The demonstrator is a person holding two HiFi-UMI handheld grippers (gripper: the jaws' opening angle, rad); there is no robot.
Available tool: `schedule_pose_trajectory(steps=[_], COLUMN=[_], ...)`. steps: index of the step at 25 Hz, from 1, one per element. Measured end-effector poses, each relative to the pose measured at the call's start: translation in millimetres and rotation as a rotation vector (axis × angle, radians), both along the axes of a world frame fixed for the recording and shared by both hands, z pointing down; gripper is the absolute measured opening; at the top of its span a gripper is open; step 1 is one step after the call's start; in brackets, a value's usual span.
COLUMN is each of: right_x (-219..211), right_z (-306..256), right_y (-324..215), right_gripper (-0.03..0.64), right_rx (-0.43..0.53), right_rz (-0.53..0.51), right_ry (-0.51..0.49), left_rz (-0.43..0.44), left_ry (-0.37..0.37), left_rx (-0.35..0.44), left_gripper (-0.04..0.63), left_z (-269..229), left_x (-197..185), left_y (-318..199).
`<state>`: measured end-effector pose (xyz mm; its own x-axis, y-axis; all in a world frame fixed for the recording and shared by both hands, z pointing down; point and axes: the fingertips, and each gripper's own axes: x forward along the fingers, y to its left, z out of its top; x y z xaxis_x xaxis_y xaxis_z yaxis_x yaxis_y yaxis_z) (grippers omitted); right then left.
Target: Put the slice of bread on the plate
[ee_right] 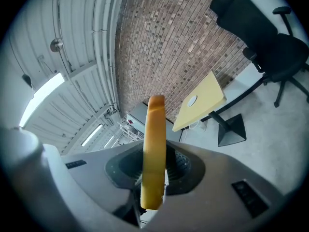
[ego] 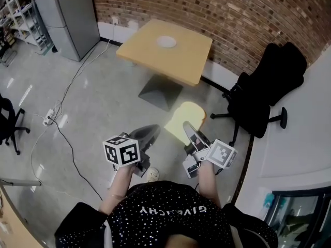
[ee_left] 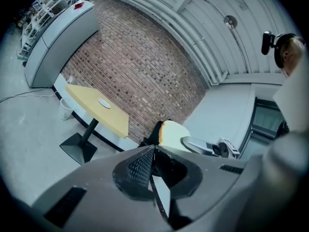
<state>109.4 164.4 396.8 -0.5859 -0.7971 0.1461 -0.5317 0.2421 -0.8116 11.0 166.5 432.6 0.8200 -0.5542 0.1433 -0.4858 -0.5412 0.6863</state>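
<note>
The slice of bread (ego: 185, 121) is pale with a tan crust and stands on edge, with my right gripper (ego: 190, 132) shut on its lower part. In the right gripper view the bread (ee_right: 154, 149) is edge-on between the jaws of the right gripper (ee_right: 154, 178). My left gripper (ego: 146, 134) is beside it, shut and empty; its jaws meet at the tips (ee_left: 153, 150). The bread (ee_left: 173, 132) also shows to the right in the left gripper view. The white plate (ego: 166, 42) lies on a yellow square table (ego: 186, 56) well ahead of both grippers, above bare floor.
A black office chair (ego: 264, 94) stands to the right of the table by a brick wall (ego: 232, 14). A grey cabinet (ego: 67, 14) is at far left, and a cable with a power strip (ego: 49, 118) runs across the floor. A white counter (ego: 300, 138) is on the right.
</note>
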Motion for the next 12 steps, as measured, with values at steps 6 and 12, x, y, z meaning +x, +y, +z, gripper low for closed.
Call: schedule_pose_trajectory(steps=[6,12], right_x=[0.6,5.9], right_z=[8.1,10.2], right_y=[-9.3,-31.3], right_gripper=[0.095,0.094], right_rx=[-0.005,0.038], right_rz=[-0.024,-0.028], right_ry=[0.004,0.051], left_rz=[-0.03,-0.06], left_ry=[-0.013,-0.052], left_rx=[0.013,0.068], left_gripper=[0.012,0.012], left_z=[4.6,2.8], left_x=[-1.6,-7.6], left_y=[-9.8,-38.9])
